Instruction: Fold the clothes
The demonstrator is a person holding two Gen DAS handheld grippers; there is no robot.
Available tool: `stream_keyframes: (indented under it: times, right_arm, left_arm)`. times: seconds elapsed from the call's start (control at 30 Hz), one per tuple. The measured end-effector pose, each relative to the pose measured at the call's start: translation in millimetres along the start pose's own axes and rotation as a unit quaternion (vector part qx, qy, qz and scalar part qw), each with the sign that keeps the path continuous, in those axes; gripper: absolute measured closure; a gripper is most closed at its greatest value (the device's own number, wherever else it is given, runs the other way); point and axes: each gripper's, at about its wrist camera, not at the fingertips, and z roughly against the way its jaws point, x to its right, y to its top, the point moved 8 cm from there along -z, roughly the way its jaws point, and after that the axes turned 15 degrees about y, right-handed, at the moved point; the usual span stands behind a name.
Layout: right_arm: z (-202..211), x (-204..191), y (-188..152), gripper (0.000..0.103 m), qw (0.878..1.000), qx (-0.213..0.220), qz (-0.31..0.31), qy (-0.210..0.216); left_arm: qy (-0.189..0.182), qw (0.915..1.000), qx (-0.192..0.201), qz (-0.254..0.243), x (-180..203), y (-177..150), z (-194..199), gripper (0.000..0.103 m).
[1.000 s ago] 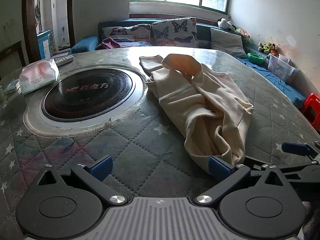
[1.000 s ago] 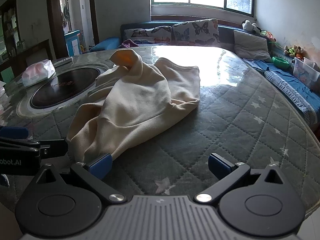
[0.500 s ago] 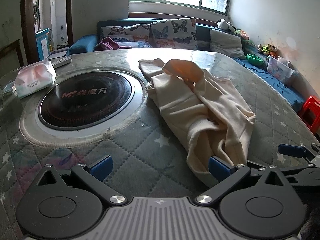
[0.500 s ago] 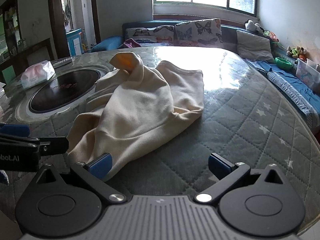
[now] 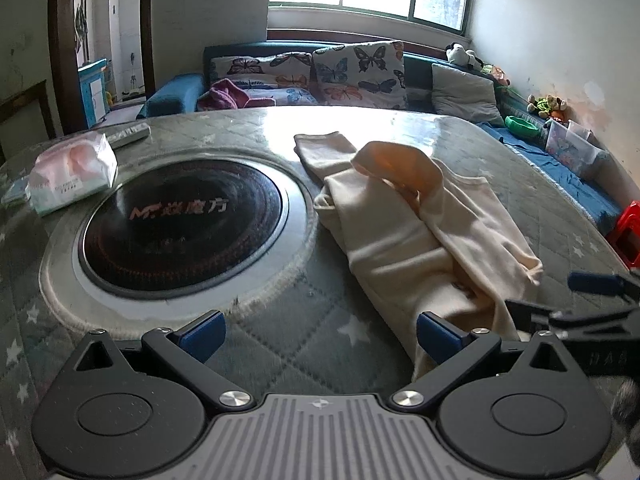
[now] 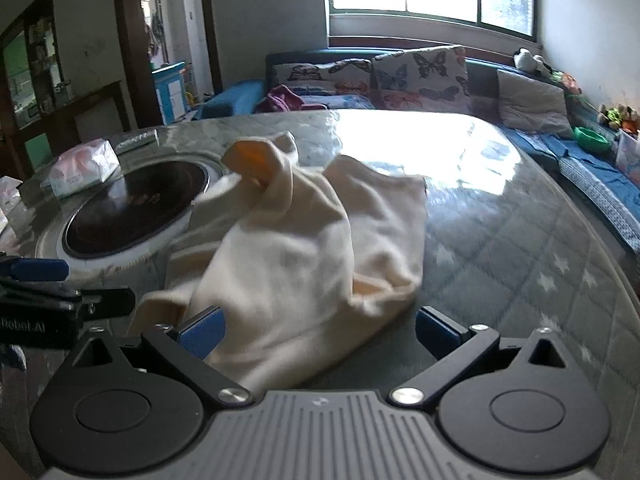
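A crumpled cream garment (image 5: 420,232) with an orange-lined hood lies on the quilted round table (image 5: 280,336). My left gripper (image 5: 320,334) is open at the table's near edge; its right finger sits beside the garment's near hem, with bare quilt between the fingers. In the right wrist view the same garment (image 6: 304,256) fills the middle. My right gripper (image 6: 320,330) is open, and the garment's near hem lies between its blue-padded fingers. Each gripper shows at the other view's edge: the right gripper (image 5: 592,292) and the left gripper (image 6: 36,280).
A black round cooktop (image 5: 180,224) is set into the table left of the garment. A tissue pack (image 5: 72,172) and a remote (image 5: 128,136) lie at the far left. A sofa with butterfly cushions (image 5: 356,72) stands behind the table; a red stool (image 5: 628,232) sits at the right.
Both grippers have moved forward towards the garment and stayed open. The garment's near hem now lies between the right gripper's fingers. The garment looks more bunched at its near end.
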Motion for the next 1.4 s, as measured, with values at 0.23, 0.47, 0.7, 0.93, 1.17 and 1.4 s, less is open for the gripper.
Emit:
stream_keyframes:
  times: [0.23, 0.47, 0.7, 0.93, 1.17, 1.4]
  right_arm:
    - [-27.5, 7.4, 37.0, 0.013, 1.0, 0.002, 0.019, 0.021]
    - [-64.6, 10.2, 71.9, 0.029, 0.998, -0.003, 0.043, 0.037]
    - [-89.1, 13.5, 95.2, 0.048, 0.997, -0.008, 0.053, 0.046]
    - [-108.1, 13.2, 96.3, 0.087, 0.996, -0.026, 0.064, 0.06]
    - [-77.3, 32.1, 101.6, 0.095, 0.997, 0.022, 0.054, 0.042]
    - [-26.7, 75.4, 91.7, 0.096, 0.998, 0.056, 0.027, -0.006]
  left_arm:
    - [0.004, 1.0, -0.001, 0.002, -1.8, 11.1, -15.8, 0.008]
    - [0.011, 0.9999, -0.006, 0.006, -6.0, 18.9, -30.5, 0.018]
    - [0.014, 0.9999, -0.006, 0.003, -6.1, 27.5, -41.8, 0.023]
    - [0.006, 0.9999, 0.006, -0.008, 1.7, 44.6, -50.6, 0.025]
    - [-0.002, 0.9998, 0.019, -0.004, 7.3, 77.2, -67.1, 0.025]
    - [0.001, 0.9998, 0.02, 0.006, 19.1, 105.5, -97.1, 0.025]
